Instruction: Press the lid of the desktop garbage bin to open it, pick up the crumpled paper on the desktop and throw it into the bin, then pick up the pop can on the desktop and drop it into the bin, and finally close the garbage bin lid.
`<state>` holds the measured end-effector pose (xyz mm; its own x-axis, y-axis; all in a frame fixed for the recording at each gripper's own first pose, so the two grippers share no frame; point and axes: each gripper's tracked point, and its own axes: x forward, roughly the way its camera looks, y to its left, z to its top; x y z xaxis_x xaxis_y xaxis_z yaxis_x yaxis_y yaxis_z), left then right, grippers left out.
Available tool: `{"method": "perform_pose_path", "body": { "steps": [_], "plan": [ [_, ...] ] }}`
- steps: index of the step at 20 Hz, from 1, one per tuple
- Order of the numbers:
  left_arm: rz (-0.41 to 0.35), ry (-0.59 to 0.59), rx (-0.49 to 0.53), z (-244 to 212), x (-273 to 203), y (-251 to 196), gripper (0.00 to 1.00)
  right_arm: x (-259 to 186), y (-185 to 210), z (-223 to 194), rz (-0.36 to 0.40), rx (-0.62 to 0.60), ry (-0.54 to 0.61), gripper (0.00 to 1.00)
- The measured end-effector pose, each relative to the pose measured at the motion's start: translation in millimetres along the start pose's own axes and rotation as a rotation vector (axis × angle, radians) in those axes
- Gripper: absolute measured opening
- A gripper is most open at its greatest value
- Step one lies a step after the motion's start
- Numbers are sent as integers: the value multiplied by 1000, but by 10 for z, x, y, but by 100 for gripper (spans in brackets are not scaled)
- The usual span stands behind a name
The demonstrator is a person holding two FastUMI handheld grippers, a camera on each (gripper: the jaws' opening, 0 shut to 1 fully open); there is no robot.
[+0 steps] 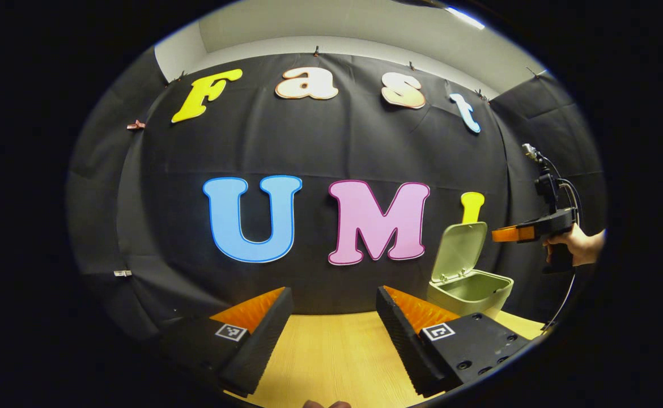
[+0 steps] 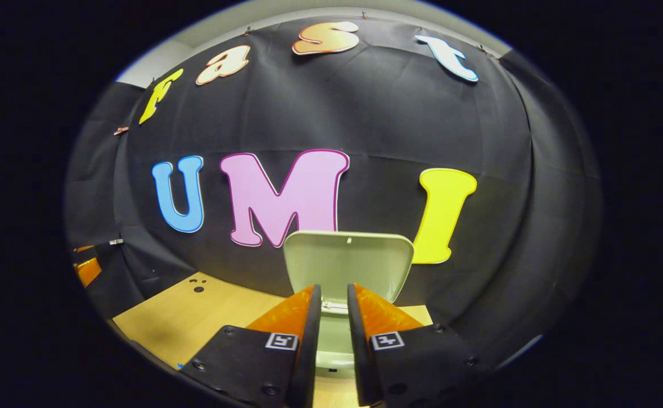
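The right gripper [image 2: 334, 317] hangs over the bin [image 2: 331, 345], fingers narrowly parted, holding nothing. The left gripper [image 1: 334, 326] is wide apart, empty. The lid [image 1: 457, 249] stands raised; paper and can appear disposed of; closing likely remains.

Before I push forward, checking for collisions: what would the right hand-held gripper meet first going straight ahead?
Probably the raised lid of the garbage bin, straight ahead of the right hand-held gripper; depth is unclear.
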<state>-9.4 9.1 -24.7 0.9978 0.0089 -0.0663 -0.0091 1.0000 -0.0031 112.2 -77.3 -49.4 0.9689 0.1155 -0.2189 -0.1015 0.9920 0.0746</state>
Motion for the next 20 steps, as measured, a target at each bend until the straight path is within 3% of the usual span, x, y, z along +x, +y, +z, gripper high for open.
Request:
{"method": "perform_pose_path", "body": {
  "steps": [1, 3, 9, 20],
  "plan": [
    [0, 5, -2, -12, 1, 8, 96, -37, 63, 7, 12, 1, -5, 43],
    [-2, 18, -1, -62, -17, 22, 96, -125, 206, 29, 37, 13, -15, 55],
    [-26, 110, 1, -418, -105, 32, 96, -402, 522, -102, 79, -15, -4, 77],
    [-99, 489, -23, -1955, -432, -94, 96, -686, 576, -563, 60, 14, 84, 79]
  ]
}}
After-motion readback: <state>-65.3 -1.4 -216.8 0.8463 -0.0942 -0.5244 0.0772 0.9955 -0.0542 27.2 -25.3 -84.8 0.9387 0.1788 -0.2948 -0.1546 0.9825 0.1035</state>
